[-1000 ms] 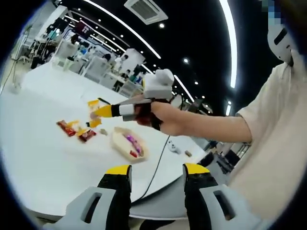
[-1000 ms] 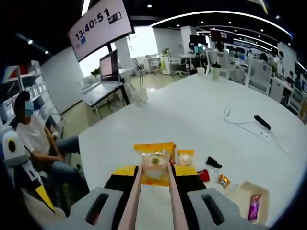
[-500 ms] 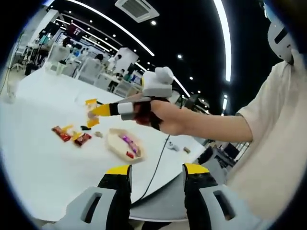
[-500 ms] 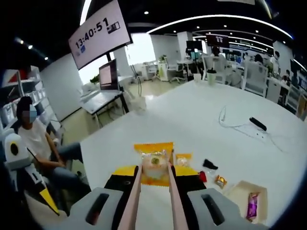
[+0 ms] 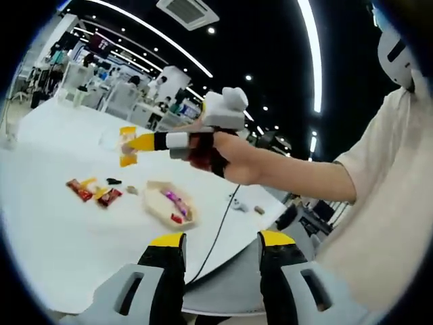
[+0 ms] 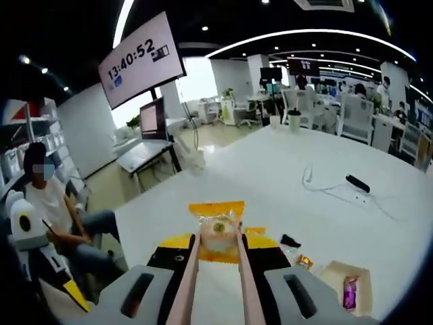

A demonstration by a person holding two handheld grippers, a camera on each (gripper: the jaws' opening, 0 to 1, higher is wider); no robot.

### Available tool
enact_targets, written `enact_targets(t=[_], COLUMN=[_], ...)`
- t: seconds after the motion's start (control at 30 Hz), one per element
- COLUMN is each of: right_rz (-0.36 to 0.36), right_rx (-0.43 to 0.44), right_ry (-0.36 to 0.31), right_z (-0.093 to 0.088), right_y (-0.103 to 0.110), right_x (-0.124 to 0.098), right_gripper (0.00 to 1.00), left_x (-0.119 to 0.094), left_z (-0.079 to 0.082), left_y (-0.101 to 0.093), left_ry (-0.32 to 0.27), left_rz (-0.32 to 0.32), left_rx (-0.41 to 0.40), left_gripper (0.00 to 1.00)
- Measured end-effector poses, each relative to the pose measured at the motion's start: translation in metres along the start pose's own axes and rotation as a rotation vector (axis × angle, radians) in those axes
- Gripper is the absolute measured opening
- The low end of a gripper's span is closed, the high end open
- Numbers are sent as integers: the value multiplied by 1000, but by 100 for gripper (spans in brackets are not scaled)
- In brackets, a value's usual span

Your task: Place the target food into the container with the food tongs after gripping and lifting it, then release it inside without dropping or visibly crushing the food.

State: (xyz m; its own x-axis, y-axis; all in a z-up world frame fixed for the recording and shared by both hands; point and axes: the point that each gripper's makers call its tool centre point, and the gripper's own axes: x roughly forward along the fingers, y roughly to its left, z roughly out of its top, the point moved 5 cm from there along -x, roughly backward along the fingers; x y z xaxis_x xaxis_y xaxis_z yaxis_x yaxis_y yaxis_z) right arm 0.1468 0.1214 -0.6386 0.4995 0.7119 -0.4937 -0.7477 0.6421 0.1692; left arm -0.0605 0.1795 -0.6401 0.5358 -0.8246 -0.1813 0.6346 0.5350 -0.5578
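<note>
In the right gripper view my right gripper (image 6: 218, 242) is shut on pale food tongs (image 6: 191, 274). The tongs pinch a yellow wrapped snack packet (image 6: 218, 229), held in the air above the white table. A shallow beige container (image 6: 333, 273) with a purple candy (image 6: 350, 292) lies low to the right. In the left gripper view a person's hand holds the right gripper (image 5: 145, 141) with the packet (image 5: 127, 145) at its tip, up and left of the container (image 5: 151, 196). My left gripper (image 5: 220, 240) stands open with nothing between its fingers.
Loose wrapped snacks (image 5: 88, 191) lie on the table (image 5: 47, 230) left of the container. A thin cable (image 5: 215, 238) runs past its right. Farther off lie a black remote (image 6: 356, 181) and a cord. A person (image 6: 51, 203) sits beyond the table edge, below a clock screen (image 6: 141, 59).
The right gripper has carried the tongs and packet a little higher above the table. The clock has gone from 13:40:51 to 13:40:52. The left gripper's jaws stay open.
</note>
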Motion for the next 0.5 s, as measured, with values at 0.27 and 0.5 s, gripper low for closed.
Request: enact_targets(t=[0.27, 0.5], right_rz=[-5, -14], right_rx=[21, 30], right_ry=[-3, -11], right_z=[-11, -12], right_y=[3, 2], right_x=[-9, -15], right_gripper=[26, 26], left_x=[1, 0], left_z=[0, -1], left_y=[-4, -5], left_ry=[4, 8], left_rz=[-7, -8], left_rx=[10, 11], left_gripper=[41, 41])
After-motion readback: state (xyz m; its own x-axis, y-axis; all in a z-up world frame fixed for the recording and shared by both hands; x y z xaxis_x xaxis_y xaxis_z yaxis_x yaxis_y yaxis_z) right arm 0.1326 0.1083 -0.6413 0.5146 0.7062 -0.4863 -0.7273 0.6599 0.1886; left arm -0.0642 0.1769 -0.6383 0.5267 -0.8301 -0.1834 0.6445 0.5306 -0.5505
